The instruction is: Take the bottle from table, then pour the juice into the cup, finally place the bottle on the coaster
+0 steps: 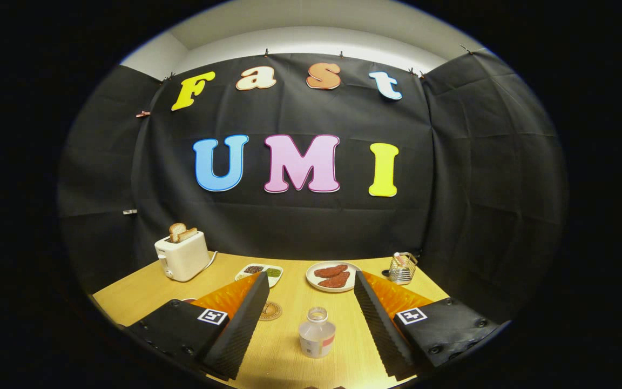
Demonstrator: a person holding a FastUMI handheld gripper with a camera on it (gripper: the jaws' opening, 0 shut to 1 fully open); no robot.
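Note:
A small clear bottle (317, 337) with no cap stands upright on the wooden table (143, 292), between my two fingers and apart from both. My gripper (307, 281) is open wide, its fingers flanking the bottle without touching it. A round brown coaster (270, 310) lies flat on the table just beyond the left finger, partly hidden by it. A small red edge, perhaps the cup (188, 300), peeks out behind the left finger; too little shows to be sure.
A white toaster (182, 255) with bread slices stands at the back left. A white divided dish (259, 272), a plate of red food (333, 276) and a small wire basket (402, 268) line the far edge by the wall.

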